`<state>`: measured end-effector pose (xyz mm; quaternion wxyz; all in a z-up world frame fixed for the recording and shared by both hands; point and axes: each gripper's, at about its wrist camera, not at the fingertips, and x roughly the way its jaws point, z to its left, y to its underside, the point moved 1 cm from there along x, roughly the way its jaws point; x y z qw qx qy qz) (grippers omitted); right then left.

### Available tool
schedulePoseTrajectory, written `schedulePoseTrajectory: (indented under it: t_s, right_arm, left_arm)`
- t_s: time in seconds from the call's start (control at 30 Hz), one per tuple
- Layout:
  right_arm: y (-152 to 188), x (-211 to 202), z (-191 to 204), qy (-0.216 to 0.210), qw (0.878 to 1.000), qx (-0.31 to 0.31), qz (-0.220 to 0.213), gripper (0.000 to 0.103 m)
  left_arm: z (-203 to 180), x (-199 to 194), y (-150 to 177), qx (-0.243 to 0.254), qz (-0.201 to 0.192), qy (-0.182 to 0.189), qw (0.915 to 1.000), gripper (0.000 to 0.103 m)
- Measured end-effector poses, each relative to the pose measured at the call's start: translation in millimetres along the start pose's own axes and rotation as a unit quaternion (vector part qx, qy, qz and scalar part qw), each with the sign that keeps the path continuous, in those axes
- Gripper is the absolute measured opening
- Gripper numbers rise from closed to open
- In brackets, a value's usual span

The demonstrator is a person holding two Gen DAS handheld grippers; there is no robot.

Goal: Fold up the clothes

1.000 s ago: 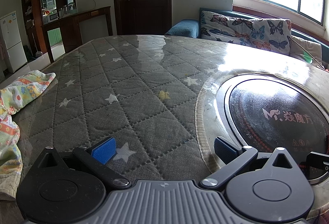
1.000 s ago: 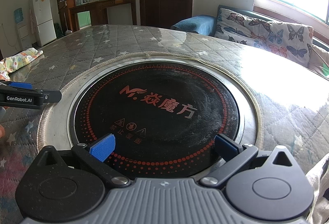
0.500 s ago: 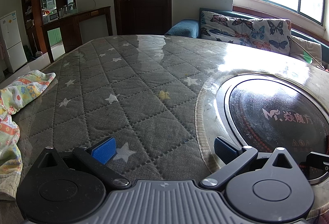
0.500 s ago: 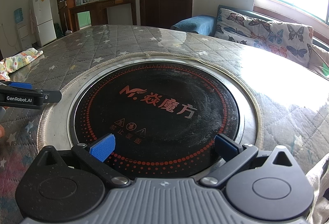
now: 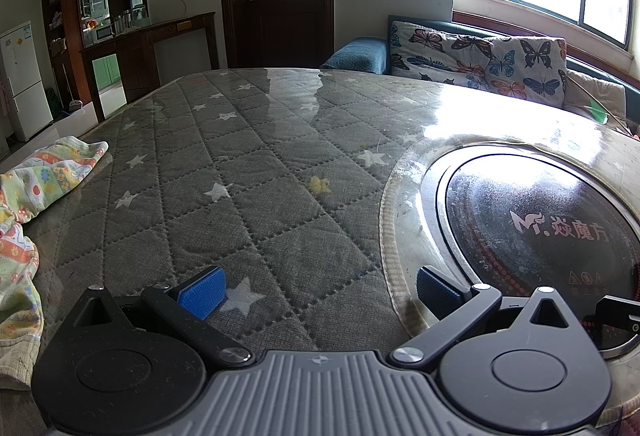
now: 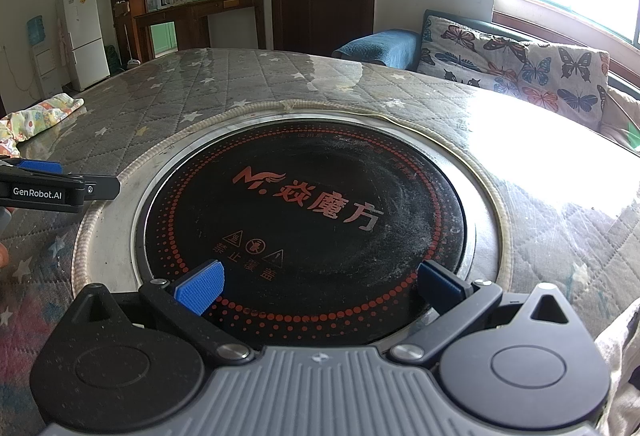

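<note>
A colourful patterned garment (image 5: 28, 196) lies crumpled at the far left edge of the round table; it also shows small in the right wrist view (image 6: 36, 118). My left gripper (image 5: 318, 294) is open and empty, low over the grey quilted star cover (image 5: 248, 172), well right of the garment. My right gripper (image 6: 318, 286) is open and empty over the black cooktop (image 6: 304, 204). The left gripper's finger (image 6: 60, 188) shows at the left of the right wrist view.
The round black induction cooktop (image 5: 540, 220) with a metal rim is set into the table's middle. A butterfly-print sofa (image 5: 480, 60) stands behind the table under bright windows. A door, a dark shelf unit and a white fridge (image 5: 22, 80) stand at the back left.
</note>
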<state>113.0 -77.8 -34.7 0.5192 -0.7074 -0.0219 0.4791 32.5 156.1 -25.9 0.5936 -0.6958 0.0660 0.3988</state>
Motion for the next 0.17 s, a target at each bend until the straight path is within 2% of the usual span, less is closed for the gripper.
schedulePoseTrajectory:
  t_s: [0.17]
  right_arm:
    - [0.0, -0.1, 0.0, 0.000, 1.000, 0.000, 0.000, 0.103]
  left_arm:
    - [0.0, 0.0, 0.0, 0.000, 0.000, 0.000, 1.0000, 0.103]
